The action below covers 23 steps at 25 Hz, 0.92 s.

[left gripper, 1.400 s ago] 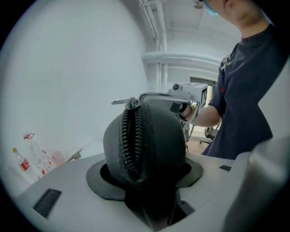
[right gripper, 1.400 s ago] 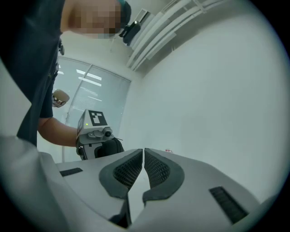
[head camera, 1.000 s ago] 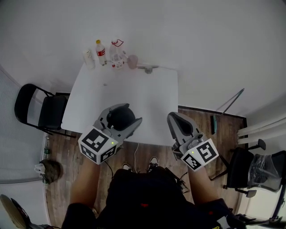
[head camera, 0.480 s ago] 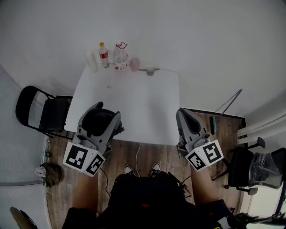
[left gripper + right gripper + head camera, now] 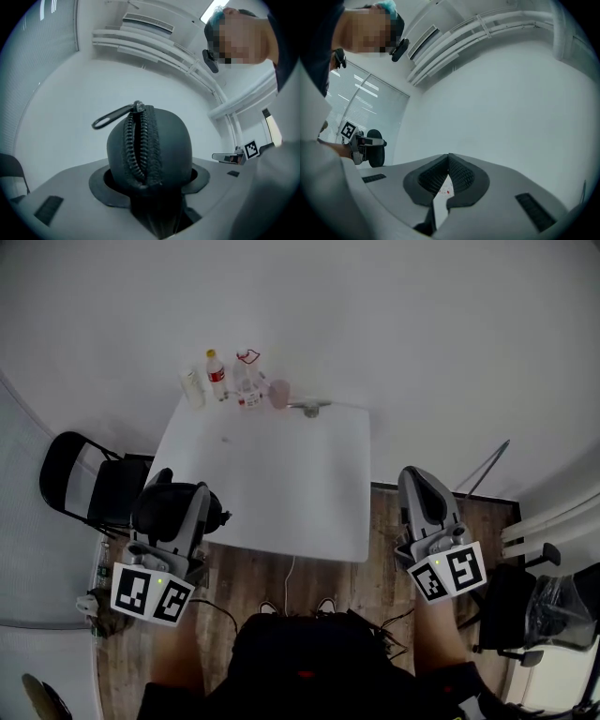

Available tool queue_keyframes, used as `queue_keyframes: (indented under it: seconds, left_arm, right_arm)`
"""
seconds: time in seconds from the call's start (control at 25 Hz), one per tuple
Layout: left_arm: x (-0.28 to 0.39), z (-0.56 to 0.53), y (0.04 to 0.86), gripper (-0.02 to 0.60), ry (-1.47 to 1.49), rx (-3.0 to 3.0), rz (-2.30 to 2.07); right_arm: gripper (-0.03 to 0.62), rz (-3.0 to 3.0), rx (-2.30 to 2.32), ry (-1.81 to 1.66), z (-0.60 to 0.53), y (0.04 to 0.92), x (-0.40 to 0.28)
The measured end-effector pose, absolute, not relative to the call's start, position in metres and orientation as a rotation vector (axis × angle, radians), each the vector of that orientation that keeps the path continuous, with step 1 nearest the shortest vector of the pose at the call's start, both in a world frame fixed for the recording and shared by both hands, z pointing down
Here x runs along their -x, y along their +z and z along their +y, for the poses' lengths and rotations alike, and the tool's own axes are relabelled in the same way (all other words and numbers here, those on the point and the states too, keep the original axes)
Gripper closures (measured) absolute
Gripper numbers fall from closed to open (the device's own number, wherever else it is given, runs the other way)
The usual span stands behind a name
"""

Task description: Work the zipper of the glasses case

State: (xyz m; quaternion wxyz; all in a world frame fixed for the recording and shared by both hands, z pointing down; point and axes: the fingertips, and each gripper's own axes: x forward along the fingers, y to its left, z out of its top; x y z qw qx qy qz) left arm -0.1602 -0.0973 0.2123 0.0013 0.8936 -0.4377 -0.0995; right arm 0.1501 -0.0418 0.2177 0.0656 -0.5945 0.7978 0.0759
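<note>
Black glasses case (image 5: 150, 150) is pinched in left gripper (image 5: 172, 501) jaws, lower left of frame | zipper pull (image 5: 111, 117) is raised | right gripper (image 5: 419, 484) jaws are pressed together, lower right

A bare, office-like test room with blank white walls and a wood-plank floor (image 5: 253, 577). A plain white table (image 5: 281, 484) has a few bottles (image 5: 216, 374) at its eleven o'clock corner. A black folding chair (image 5: 89, 488) stands at nine o'clock and a swivel chair (image 5: 506, 592) at four o'clock. There are window blinds (image 5: 365, 101) and a ceiling air vent (image 5: 147, 22).
</note>
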Motion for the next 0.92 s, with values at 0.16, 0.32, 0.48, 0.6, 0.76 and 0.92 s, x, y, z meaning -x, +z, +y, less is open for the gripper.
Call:
queue_keyframes:
  seconds: [0.16,0.32,0.48,0.6,0.76,0.92]
  left_arm:
    - [0.152,-0.102,0.224,0.314,-0.282,-2.786,-1.390]
    - [0.150,-0.103,0.224,0.314,-0.302,-2.778,-1.383]
    - [0.146,-0.102,0.221,0.314,-0.315,-2.798,-1.343]
    - [0.139,-0.100,0.221,0.314,-0.305,-2.814,-1.321]
    - [0.129,-0.100,0.221,0.314,-0.286,-2.840,-1.271]
    - [0.125,-0.104,0.224,0.314,-0.266,-2.854,-1.249]
  right_arm:
    - [0.577,2.428,1.788,0.267,-0.048,0.220,-0.151]
    - [0.577,2.465,1.749,0.286,-0.050,0.221,-0.142]
    - [0.577,2.491,1.732,0.275,-0.050,0.224,-0.138]
    - [0.577,2.501,1.727,0.276,-0.050,0.226,-0.139]
    - [0.577,2.512,1.721,0.276,-0.052,0.227,-0.137]
    - [0.577,2.529,1.718,0.275,-0.056,0.230,-0.132]
